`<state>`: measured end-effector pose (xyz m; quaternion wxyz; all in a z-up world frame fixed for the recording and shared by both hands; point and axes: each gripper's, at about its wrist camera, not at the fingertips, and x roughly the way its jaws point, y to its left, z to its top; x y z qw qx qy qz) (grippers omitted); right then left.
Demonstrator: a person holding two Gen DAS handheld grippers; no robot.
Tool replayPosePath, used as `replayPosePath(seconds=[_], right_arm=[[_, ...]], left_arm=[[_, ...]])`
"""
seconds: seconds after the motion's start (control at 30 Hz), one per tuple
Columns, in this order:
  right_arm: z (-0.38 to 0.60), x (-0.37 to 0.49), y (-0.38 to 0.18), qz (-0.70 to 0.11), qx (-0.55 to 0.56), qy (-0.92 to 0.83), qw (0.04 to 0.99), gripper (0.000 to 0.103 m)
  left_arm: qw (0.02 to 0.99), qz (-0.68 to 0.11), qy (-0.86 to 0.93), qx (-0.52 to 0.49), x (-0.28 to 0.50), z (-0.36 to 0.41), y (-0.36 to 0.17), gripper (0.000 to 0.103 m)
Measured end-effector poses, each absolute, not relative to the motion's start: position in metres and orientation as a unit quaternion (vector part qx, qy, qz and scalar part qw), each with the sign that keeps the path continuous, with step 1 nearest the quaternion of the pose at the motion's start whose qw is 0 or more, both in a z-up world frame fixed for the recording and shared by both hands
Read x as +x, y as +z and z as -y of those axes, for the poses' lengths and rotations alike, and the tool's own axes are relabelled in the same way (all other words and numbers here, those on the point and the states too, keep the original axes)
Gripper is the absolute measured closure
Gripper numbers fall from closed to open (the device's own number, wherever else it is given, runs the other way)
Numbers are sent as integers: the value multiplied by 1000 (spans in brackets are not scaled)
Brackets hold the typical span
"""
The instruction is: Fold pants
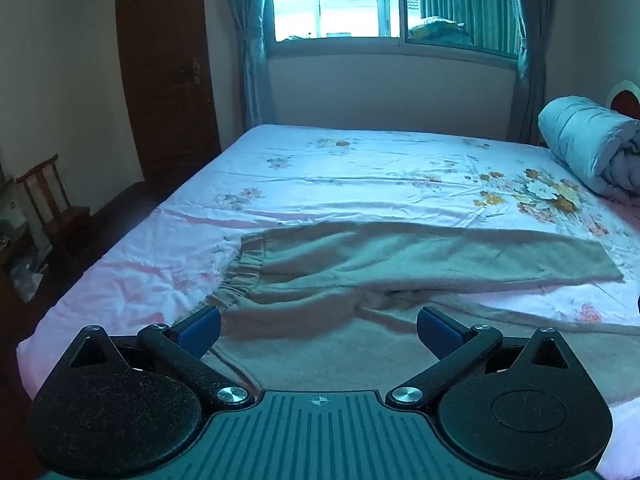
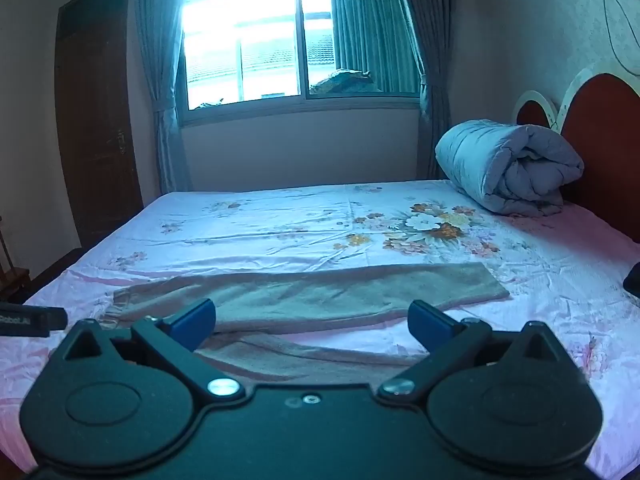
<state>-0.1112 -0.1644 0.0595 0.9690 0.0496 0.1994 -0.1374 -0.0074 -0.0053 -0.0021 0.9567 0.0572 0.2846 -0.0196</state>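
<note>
Now the left gripper (image 1: 318, 326) is hovering with its blue fingers (image 1: 200, 328) spread wide apart and nothing between them, low over the pants (image 1: 400, 256); the right gripper (image 2: 312, 320) is likewise gaping, holding nothing, its blue pads (image 2: 430, 322) framing the nearer trouser leg; the pants are lying flat across the near half of the bed (image 2: 280, 220), the elastic waistband (image 1: 240, 276) sitting at about nine o'clock in the left wrist view and one leg stretching toward three o'clock; the other leg is running under the left gripper; the floral sheet (image 1: 360, 168) is spreading out beyond; a rolled grey quilt (image 2: 508, 168) is resting at two o'clock against the red headboard (image 2: 600, 140); a curtained window (image 2: 260, 40) is glowing at twelve o'clock; a dark wooden door (image 1: 168, 72) is standing at ten o'clock.
</note>
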Motion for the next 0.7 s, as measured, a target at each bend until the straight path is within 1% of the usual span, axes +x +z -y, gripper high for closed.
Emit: replayPosePath(seconds=[0.17, 0.7], right_arm=[[163, -111, 61, -199, 35, -135, 970, 6], [171, -103, 63, -205, 46, -148, 966, 6]], left_arm=[[949, -311, -28, 33, 1, 1, 1, 0], [953, -298, -30, 40, 1, -6, 3, 0]])
